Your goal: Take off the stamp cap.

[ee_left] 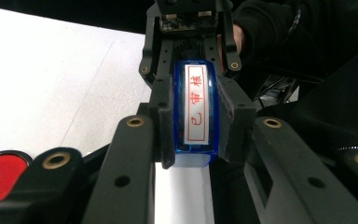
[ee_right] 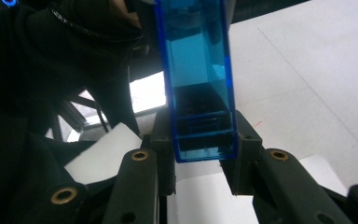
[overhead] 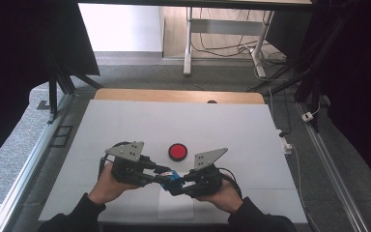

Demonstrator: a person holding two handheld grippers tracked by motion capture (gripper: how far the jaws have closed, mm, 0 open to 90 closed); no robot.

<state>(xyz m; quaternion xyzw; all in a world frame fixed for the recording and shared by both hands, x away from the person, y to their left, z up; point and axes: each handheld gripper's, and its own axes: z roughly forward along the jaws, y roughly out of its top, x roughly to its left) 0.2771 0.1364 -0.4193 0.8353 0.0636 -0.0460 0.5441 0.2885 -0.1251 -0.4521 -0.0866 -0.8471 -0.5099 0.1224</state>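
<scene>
1. Blue stamp [ee_left: 196, 112]: translucent blue body with a white label in red characters, held in the air between both hands, low over a white paper sheet [overhead: 176, 205] at the near edge of the desk [overhead: 125, 121].
2. Left claw [overhead: 166, 175]: clenched on one end of the stamp; in the left gripper view its pads press both long sides.
3. Right claw [overhead: 178, 186]: clenched on the other end; the right gripper view has the blue casing [ee_right: 198, 79] seated between its jaws.
4. Step in hand, by my reading: a two-handed grip, likely to pull the cap from the body or pass the stamp across.
5. Next move calls for a straight pull along the stamp's length, with no twist.
6. Red ink pad [overhead: 178, 151] lies just beyond the claws, untouched.
</scene>
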